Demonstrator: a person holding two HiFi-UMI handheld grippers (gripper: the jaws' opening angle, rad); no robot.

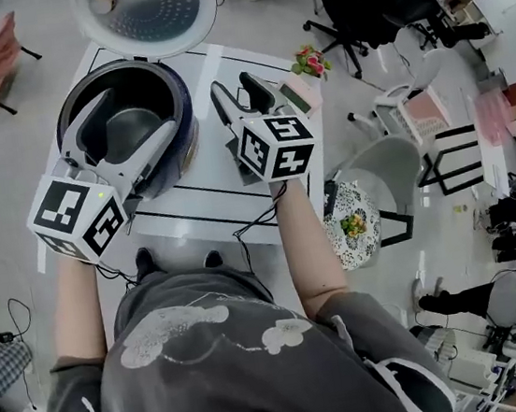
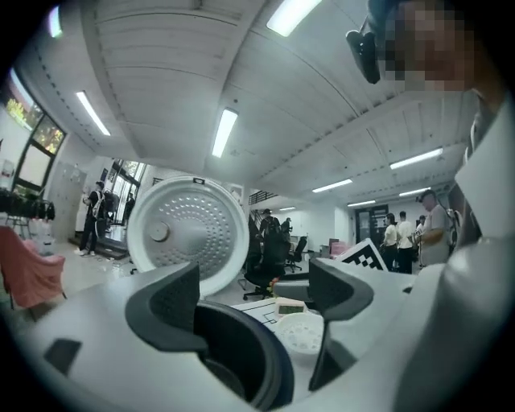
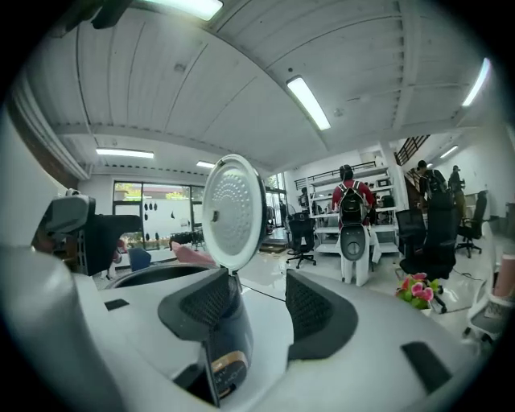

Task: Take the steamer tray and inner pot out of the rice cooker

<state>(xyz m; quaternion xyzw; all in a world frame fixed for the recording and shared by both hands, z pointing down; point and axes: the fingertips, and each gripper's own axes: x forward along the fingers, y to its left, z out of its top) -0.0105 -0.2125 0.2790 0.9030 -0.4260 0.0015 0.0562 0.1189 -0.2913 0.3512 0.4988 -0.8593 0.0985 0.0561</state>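
Observation:
The rice cooker [image 1: 177, 131] stands open on the white table [image 1: 210, 197], its round perforated lid [image 1: 143, 13] raised behind it. The grey metal inner pot [image 1: 130, 128] sits inside the dark rim [image 2: 241, 354]. My left gripper [image 1: 140, 112] hangs over the cooker's mouth, open, with nothing between its pads. A white perforated steamer tray [image 2: 299, 331] lies on the table to the right of the cooker. My right gripper [image 1: 233, 86] is lifted beside the cooker's right wall [image 3: 221, 346], open and empty.
A small box with a greenish display [image 1: 296, 98] and a pot of pink flowers [image 1: 311, 61] sit at the table's right end. A cable trails off the table's front edge. Office chairs [image 1: 381, 170] stand to the right, and people stand far back in the room.

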